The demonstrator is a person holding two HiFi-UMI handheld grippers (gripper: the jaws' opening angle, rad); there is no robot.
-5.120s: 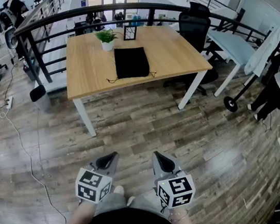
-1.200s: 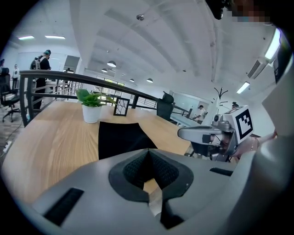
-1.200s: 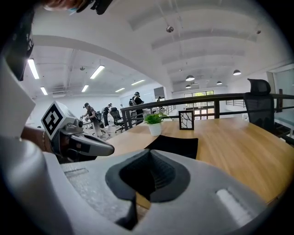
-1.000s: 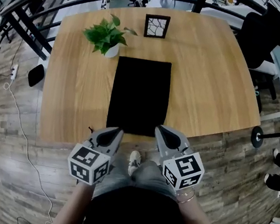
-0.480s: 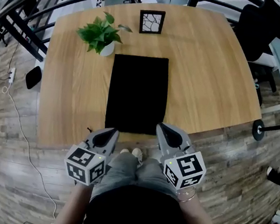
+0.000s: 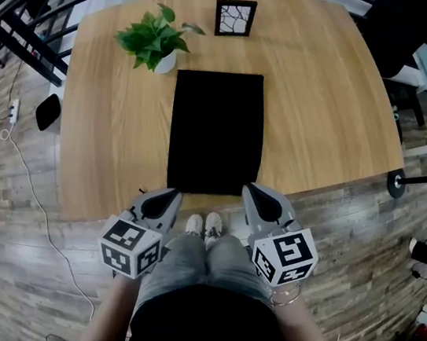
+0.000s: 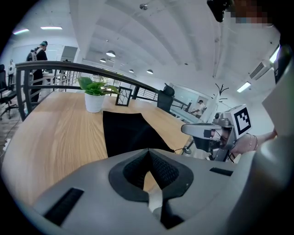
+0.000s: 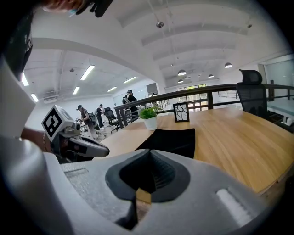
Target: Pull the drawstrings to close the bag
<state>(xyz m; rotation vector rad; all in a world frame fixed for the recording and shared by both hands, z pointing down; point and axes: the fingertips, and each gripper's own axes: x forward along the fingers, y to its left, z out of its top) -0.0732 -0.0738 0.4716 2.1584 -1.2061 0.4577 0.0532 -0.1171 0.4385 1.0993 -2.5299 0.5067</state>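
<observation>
From my head view, the black bag (image 6: 217, 130) lies flat in the middle of the wooden table (image 6: 335, 104), its near edge close to the table's lower edge. Its drawstrings are too fine for me to make out there. Both my grippers hang low in the frame, just short of that edge. The left gripper (image 6: 168, 195) is at lower left of the bag and the right gripper (image 6: 254, 192) at lower right, neither touching it. In both gripper views the jaws are clenched together with nothing between them. A potted plant (image 6: 155, 38) sits at the bag's upper left, a small picture frame (image 6: 235, 18) beyond its far edge.
</observation>
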